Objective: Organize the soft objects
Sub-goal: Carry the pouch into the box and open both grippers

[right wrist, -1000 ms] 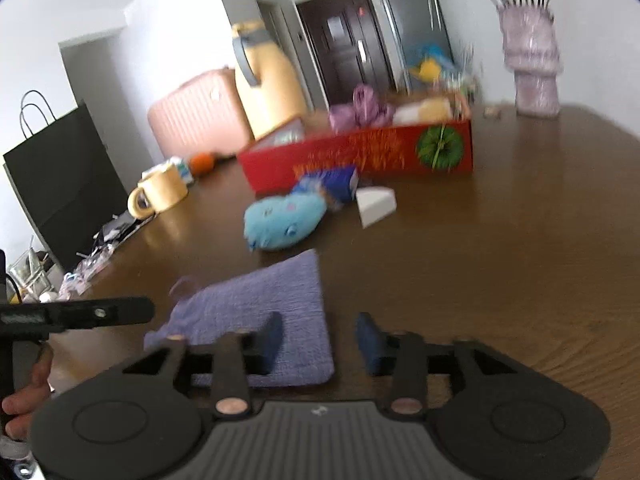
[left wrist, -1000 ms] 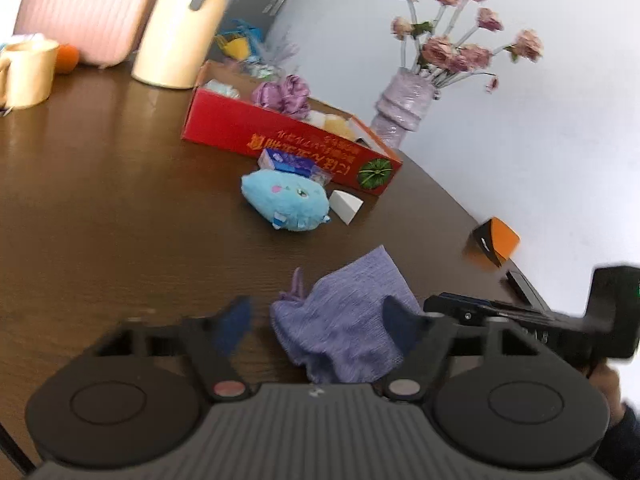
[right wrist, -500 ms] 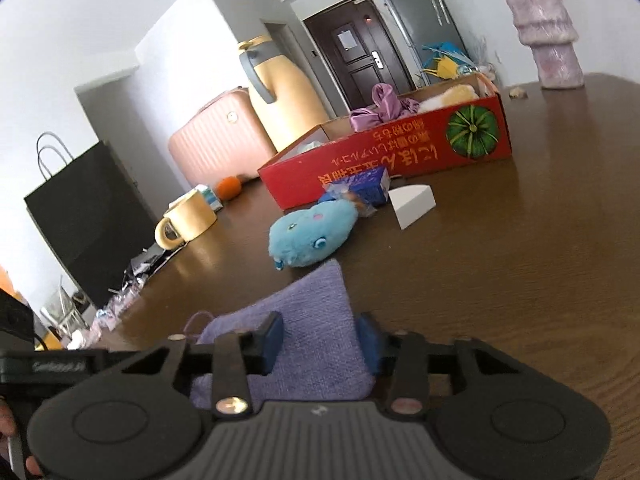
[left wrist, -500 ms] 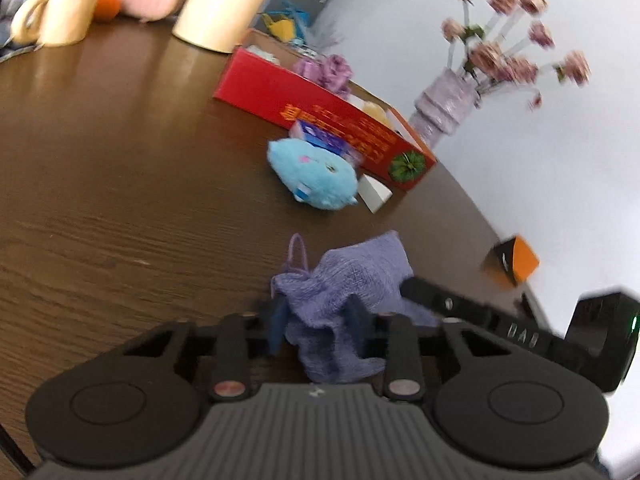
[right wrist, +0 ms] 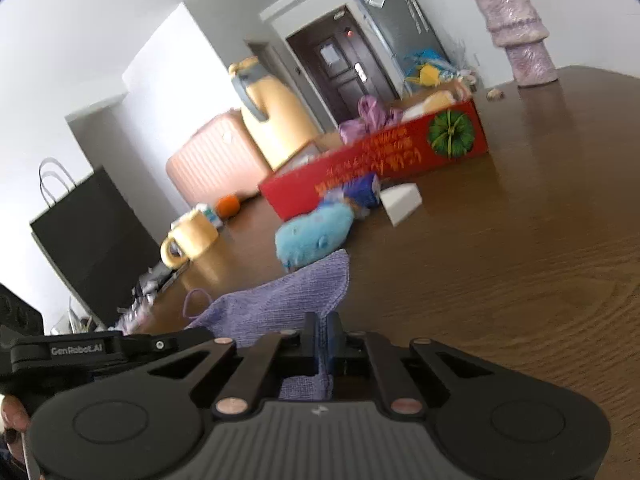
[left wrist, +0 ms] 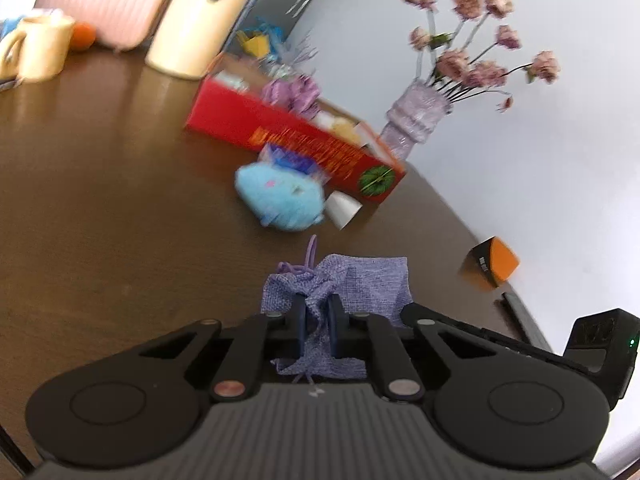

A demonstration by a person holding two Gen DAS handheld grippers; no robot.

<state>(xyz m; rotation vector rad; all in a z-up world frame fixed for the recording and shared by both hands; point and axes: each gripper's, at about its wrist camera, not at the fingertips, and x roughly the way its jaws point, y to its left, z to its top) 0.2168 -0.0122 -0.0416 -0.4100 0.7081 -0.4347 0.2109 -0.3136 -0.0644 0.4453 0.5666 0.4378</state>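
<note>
Fabric is the material in hand: a purple drawstring pouch (left wrist: 360, 280) of loose woven cloth, lying on the brown table (left wrist: 100, 220) near its front edge, well short of the red box (left wrist: 296, 140).

Grip state. The left gripper (left wrist: 317, 330) has just been closing, and its pads are clamped on the gathered neck of the pouch, where the cord loops out. The right gripper (right wrist: 322, 342) has likewise just been closing; its pads pinch the cloth at the opposite end of the pouch (right wrist: 280, 304). Both grips hold fabric between the pads, not bare air.

Handling properties, as a judgement:
- Weight: light. The pouch appears flat and empty.
- Stiffness: none. It will sag and fold between the two grip points once raised.
- Surface: coarse weave, unlikely to slip from firm pads.
- Fragility: low, though the thin cord could snag.

Grip points. The bunched neck gives the thickest bite; a single layer at a corner is the weaker hold and may pull free under tension.

Neighbouring items. A blue plush toy (left wrist: 278, 198) lies beyond the pouch, beside a white wedge-shaped block (left wrist: 342, 208) and just in front of the red box, which already holds several soft items. A vase of dried flowers (left wrist: 416, 120) stands beyond the box.
</note>
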